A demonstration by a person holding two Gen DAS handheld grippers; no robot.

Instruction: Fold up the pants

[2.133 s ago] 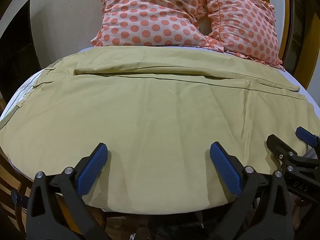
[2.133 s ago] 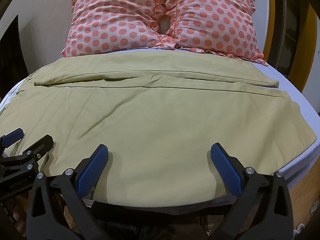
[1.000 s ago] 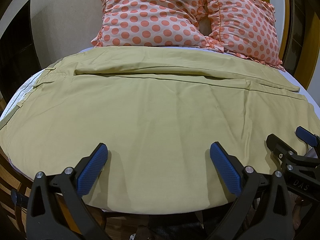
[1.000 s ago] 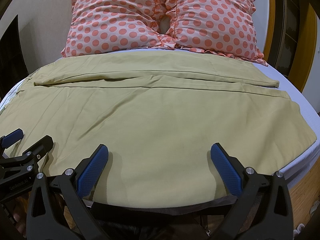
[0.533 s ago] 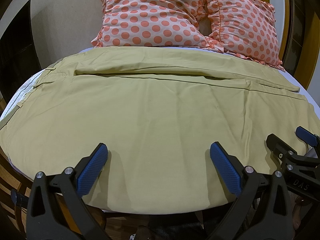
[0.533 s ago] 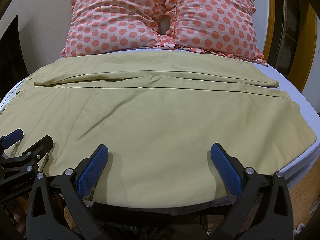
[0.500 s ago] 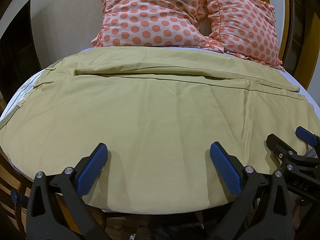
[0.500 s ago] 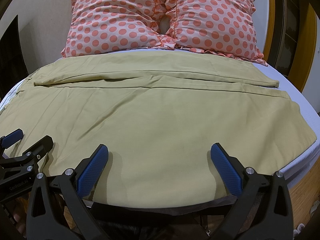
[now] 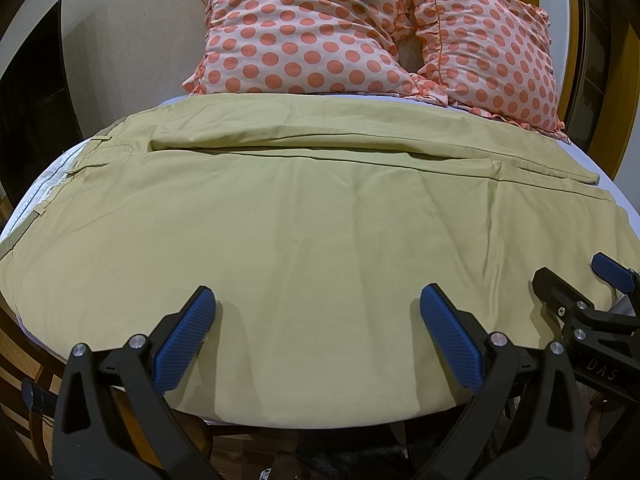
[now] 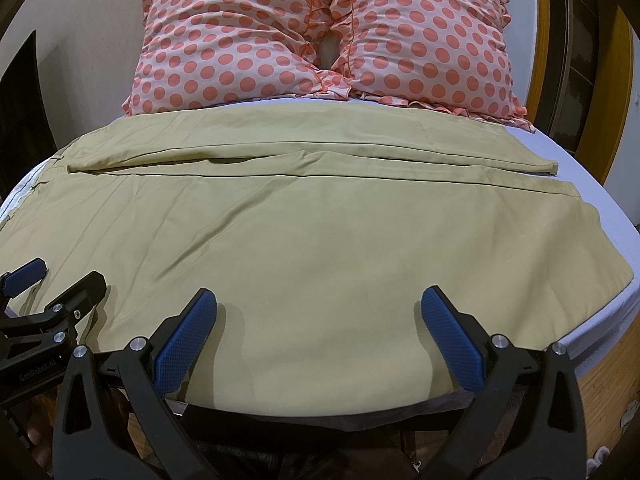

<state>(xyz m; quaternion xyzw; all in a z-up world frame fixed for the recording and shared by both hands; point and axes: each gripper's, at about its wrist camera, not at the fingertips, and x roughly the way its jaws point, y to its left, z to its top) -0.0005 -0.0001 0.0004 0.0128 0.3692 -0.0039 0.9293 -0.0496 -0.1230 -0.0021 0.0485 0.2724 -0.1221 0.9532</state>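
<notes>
Pants (image 9: 320,216) in a soft tan color lie spread flat across the bed (image 10: 624,224), with one leg folded over along the far side, by two pink spotty pillows (image 10: 320,36) at 12 o'clock. The cloth has a few small wrinkles. The left gripper (image 9: 316,332) is wide apart and holds nothing, just above the near edge. The right gripper (image 10: 318,330) is wide apart too. "GenRobot.AI" shows at 8 o'clock in the right view, and "DAS" at 4 o'clock in the left view.
</notes>
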